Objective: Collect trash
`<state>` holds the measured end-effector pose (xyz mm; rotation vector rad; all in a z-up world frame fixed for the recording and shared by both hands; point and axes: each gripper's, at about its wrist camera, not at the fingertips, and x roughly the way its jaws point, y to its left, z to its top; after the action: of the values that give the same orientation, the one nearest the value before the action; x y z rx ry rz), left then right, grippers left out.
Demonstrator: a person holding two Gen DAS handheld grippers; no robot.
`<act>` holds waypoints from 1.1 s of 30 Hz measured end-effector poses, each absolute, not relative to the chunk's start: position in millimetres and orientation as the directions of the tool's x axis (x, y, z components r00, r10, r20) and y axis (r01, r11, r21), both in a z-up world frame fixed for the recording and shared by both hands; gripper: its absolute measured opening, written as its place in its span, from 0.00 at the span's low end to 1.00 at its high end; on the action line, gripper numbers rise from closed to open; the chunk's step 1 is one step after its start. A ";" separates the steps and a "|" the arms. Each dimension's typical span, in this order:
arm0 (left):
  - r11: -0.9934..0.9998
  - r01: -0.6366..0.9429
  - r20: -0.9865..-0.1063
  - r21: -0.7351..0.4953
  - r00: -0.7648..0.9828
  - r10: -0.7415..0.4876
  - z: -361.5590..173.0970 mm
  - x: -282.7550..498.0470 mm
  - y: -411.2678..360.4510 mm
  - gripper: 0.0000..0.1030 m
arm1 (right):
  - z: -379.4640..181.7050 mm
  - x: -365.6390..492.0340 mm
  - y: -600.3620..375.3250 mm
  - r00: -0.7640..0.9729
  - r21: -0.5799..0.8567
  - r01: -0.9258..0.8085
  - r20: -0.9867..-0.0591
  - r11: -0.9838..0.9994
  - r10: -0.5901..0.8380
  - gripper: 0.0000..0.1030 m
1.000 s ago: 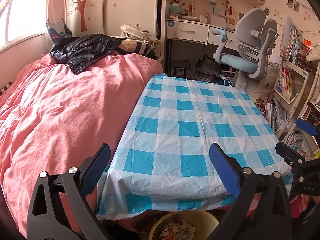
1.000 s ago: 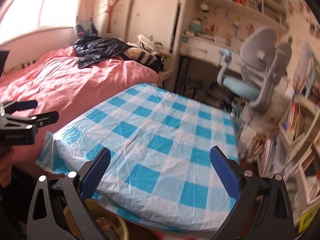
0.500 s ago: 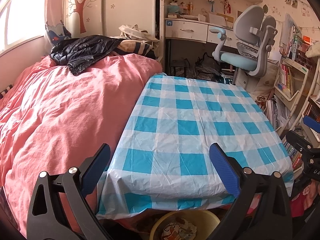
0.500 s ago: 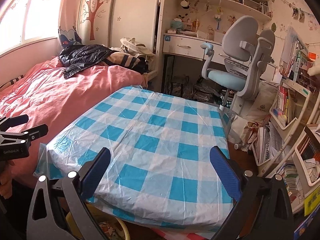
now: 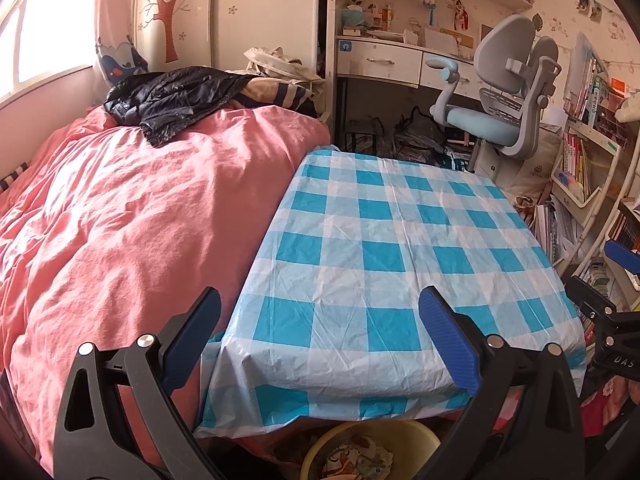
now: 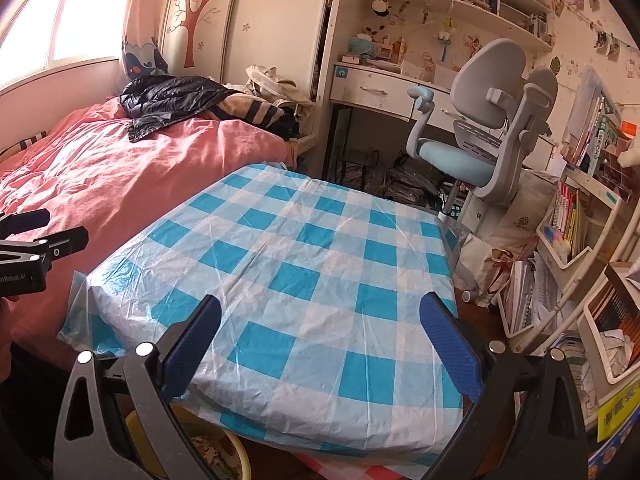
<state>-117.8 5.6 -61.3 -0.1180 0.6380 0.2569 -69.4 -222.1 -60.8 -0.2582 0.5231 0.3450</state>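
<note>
A table under a blue and white checked plastic cloth [image 5: 384, 256] fills the middle of both views [image 6: 320, 280]. A yellow bin [image 5: 368, 456] with crumpled wrappers stands on the floor below the table's near edge; its rim shows at the bottom left of the right wrist view [image 6: 224, 452]. My left gripper [image 5: 320, 340] is open and empty, held above the near edge. My right gripper [image 6: 320, 344] is open and empty, over the table's near right part. Each gripper shows at the side of the other's view [image 5: 612, 320] [image 6: 28, 256].
A bed with a pink quilt [image 5: 132, 216] lies against the table's left side, with a black jacket [image 5: 168, 100] at its far end. A grey and blue desk chair [image 5: 504, 96] and a desk [image 5: 384, 60] stand behind the table. Book racks [image 6: 568, 240] crowd the right.
The right wrist view has steadied and lifted slightly after a blurred swing. The left gripper has barely moved. Both grippers stay open and empty.
</note>
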 end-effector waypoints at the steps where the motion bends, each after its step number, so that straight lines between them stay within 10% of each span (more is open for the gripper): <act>1: 0.961 -0.274 -0.601 -0.031 0.773 0.201 -61.1 -118.0 6.3 0.93 | -60.7 -69.4 -222.1 0.811 -0.152 -0.384 -0.527 0.911 0.255 0.93; 33: 0.960 -0.276 -0.599 -0.033 0.775 0.202 -60.5 -118.8 8.0 0.93 | -54.1 -77.6 -226.0 0.840 -0.175 -0.387 -0.473 0.905 0.267 0.93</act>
<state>-118.8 8.0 -60.5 -0.1214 0.6334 0.2599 -77.6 -226.0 -54.1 -0.2704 0.4574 0.3504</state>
